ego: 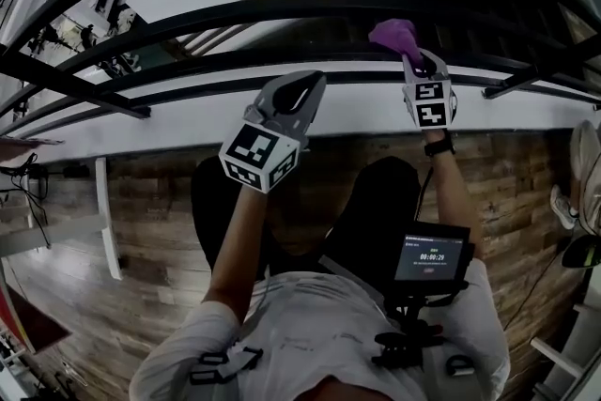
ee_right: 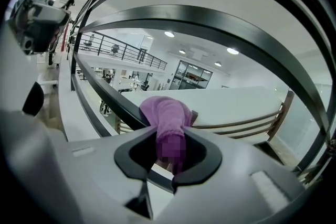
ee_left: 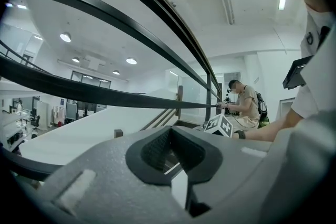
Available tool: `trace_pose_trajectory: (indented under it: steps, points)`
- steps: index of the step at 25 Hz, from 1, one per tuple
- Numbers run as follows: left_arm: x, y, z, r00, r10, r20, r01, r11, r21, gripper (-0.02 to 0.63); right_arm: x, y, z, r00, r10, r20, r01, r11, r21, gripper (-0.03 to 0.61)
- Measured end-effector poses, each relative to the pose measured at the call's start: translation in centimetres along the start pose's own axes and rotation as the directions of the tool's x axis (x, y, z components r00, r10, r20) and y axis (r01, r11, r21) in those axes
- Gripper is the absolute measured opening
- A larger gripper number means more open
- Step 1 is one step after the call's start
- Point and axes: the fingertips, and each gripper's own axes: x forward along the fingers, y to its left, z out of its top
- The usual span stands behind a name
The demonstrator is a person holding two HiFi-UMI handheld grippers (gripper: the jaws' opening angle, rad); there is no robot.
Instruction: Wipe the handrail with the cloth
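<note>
Where the black railing (ego: 282, 11) sweeps across the head view in several stacked bars, its ends run out of frame on both sides. Below it lie a white ledge (ego: 188, 122) and then a wooden floor (ego: 141, 239). The handrail (ee_right: 118, 100) is the dark bar that slants toward the jaws in the right gripper view, and its lower stretch is hidden behind that gripper's grey body. On the near side of the handrail is the person's torso (ego: 310, 333), cut off by the bottom edge. A second person (ee_left: 244, 105) shows in the left gripper view far along the handrail, too small to tell what they handle. The left hand-held gripper (ego: 305, 89) hangs near the handrail, its jaws drawn together with nothing between them; no view settles whether it touches a bar. The right hand-held gripper (ego: 424, 66) is up at the handrail with its jaws closed on the purple cloth (ego: 394, 35). The cloth is bunched and draped over the top of the handrail, touching it, and the part inside the jaws is hard to make out. A small screen (ego: 432, 256) on the person's chest sits well back from the handrail, its figures too small to read surely. A shoe (ego: 563, 202) on the floor, on the near side of the handrail, is partly cut off by the right edge.
</note>
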Motion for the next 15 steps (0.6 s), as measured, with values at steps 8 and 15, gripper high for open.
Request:
trace_pose_trajectory:
  steps: [8,15]
  points:
    - [-3.4,3.5,0.5,0.999,0.04,0.005,-0.039,0.999,-0.025,0.002,1.2,5.9,3.5,0.999,0.036,0.029,-0.033,0.996,-0.081,0.067]
    - [-7.1,6.0,1.6,0.996,0.08,0.027,-0.08,0.997,0.001,0.002,2.3,12.2,6.6,0.991,0.128,0.048,-0.122,0.986,-0.116,0.069]
